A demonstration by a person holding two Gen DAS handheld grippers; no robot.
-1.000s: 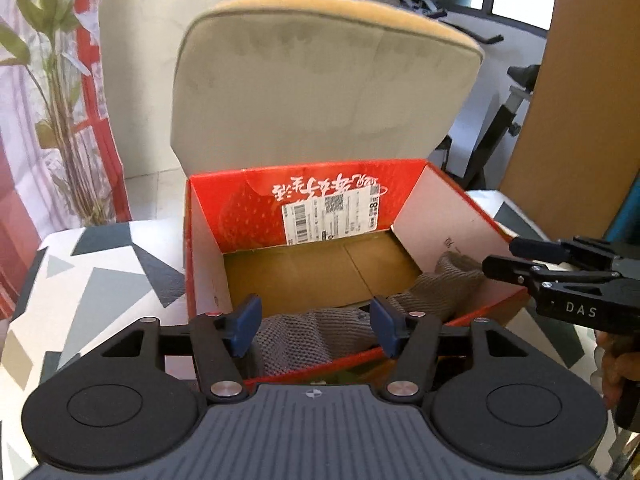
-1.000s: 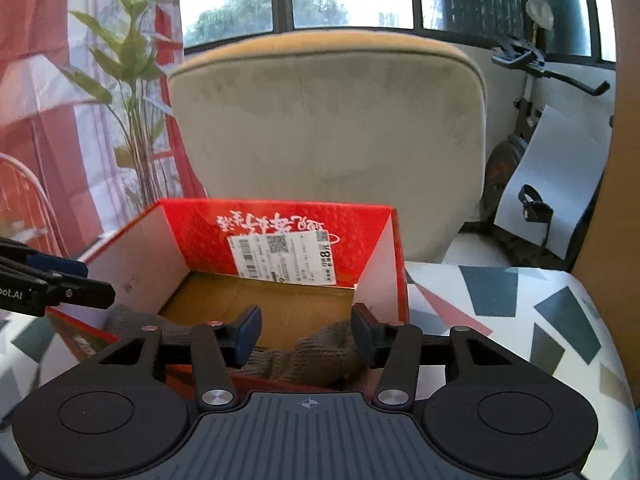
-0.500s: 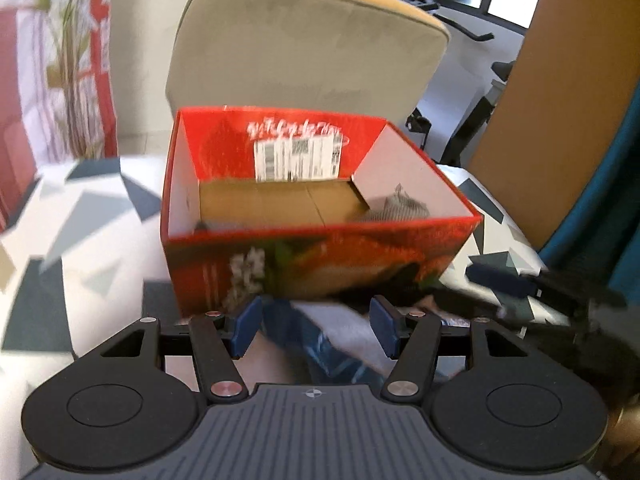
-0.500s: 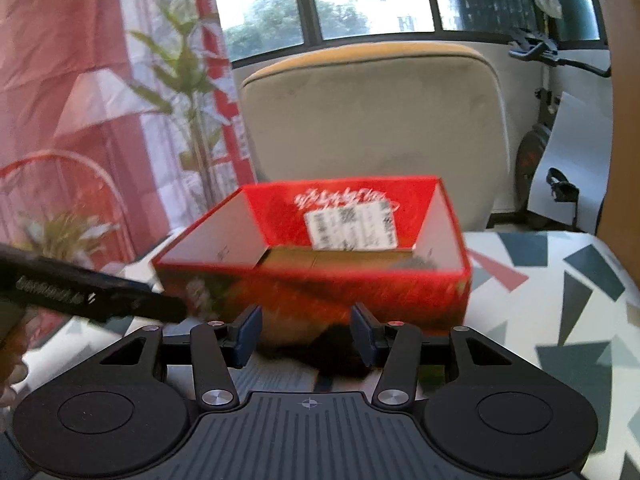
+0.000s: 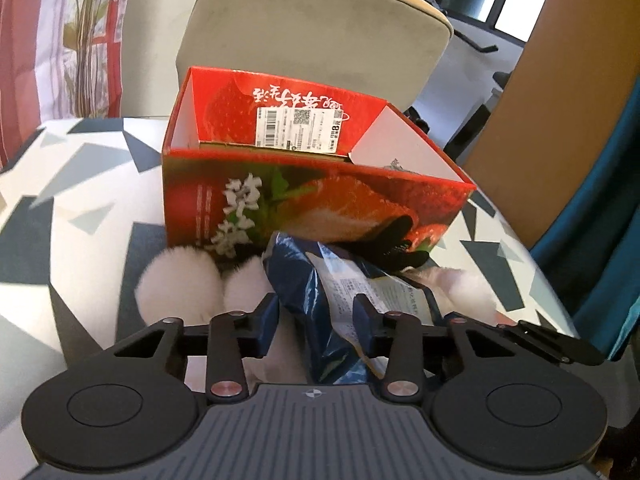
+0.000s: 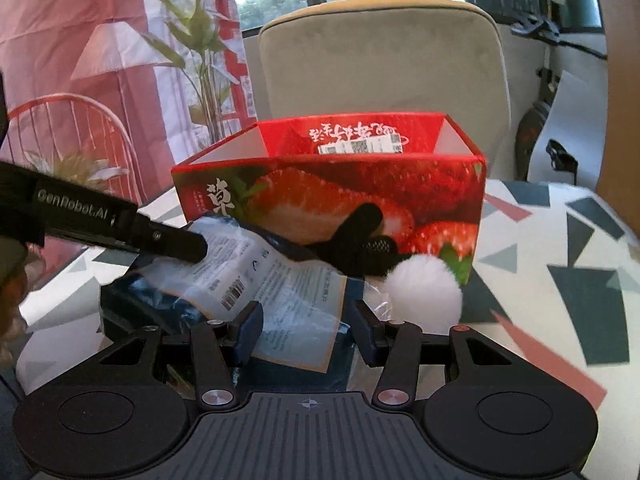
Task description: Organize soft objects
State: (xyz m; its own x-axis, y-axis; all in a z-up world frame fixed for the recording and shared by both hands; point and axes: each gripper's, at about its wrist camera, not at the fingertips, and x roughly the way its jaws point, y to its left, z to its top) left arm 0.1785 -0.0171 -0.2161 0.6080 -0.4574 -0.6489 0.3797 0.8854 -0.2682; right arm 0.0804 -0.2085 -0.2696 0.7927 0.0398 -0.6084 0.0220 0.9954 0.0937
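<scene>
A red strawberry-print box stands open on the patterned table, with a bit of grey knit showing inside. In front of the box lie a blue plastic packet with a white label, white fluffy pompoms and a black glove. My left gripper hangs low over the pile. Its jaws are closing, with the packet between them. My right gripper is open above the packet's label. A pompom and the glove lie just ahead of it.
A beige chair back rises right behind the box. A potted plant and a red curtain stand at the far left. An orange-brown panel is on the right. The left gripper's arm crosses the right wrist view.
Both grippers have drawn back from over the box and sunk to the pile in front of it. The grey knit piece stays in the box. The left jaws have narrowed.
</scene>
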